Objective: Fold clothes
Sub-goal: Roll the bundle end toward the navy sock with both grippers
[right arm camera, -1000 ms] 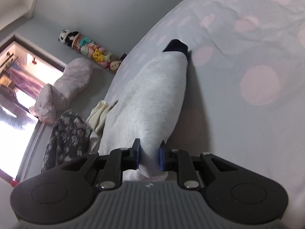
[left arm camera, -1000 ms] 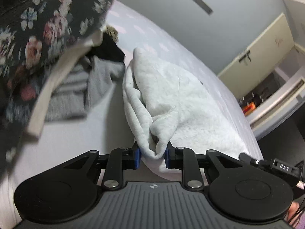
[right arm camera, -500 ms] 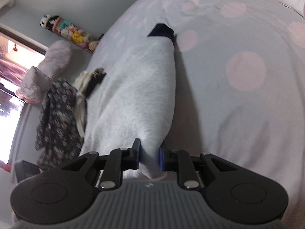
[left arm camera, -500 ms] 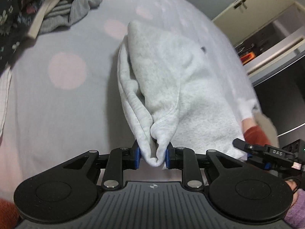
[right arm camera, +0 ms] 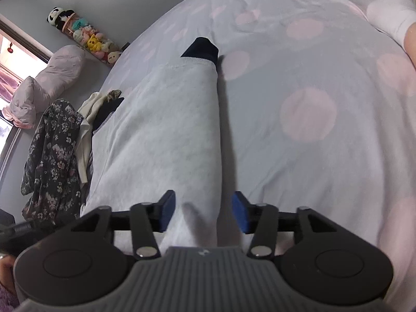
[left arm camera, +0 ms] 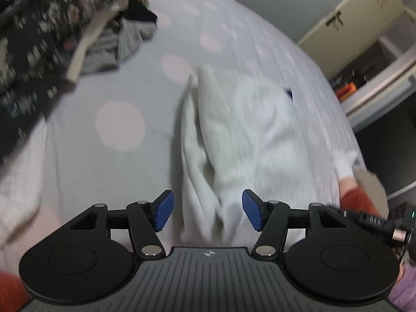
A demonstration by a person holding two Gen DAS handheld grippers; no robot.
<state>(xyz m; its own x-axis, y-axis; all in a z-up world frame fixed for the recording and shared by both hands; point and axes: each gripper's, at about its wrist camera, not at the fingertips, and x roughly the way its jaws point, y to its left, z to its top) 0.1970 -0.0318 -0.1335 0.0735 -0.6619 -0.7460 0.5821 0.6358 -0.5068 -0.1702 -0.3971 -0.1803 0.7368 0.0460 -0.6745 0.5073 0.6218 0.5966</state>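
Spread across both views is a pale bed (right arm camera: 325,169) with pink dots, and on it lies a light grey garment (left arm camera: 247,135), folded long. From the left wrist view, the left gripper (left arm camera: 206,213) has its jaws opening, the blue pads (left arm camera: 163,214) standing clear of the cloth; the near end of the garment lies between them, untouched on either side. The picture is blurred by motion. From the right wrist view, the right gripper (right arm camera: 202,214) likewise has its jaws opening, its pads apart from the fabric, with the garment's other end lying between them. Here the garment (right arm camera: 166,135) runs away from the gripper as a long, smooth strip, and a dark cuff (right arm camera: 201,49) sticks out at its far end. Left of the garment in this view sits a heap of other clothes (right arm camera: 52,150), a dark floral piece on top with cream and grey pieces beside it; the same heap (left arm camera: 52,31) fills the upper left of the left wrist view. Farther out, a pillow (right arm camera: 49,78) and a row of plush toys (right arm camera: 85,35) rest by the wall near a bright window. A white sock (right arm camera: 390,15) on a foot shows at the upper right. Beyond the bed in the left wrist view stands a cream cupboard (left arm camera: 364,33) with open shelves.
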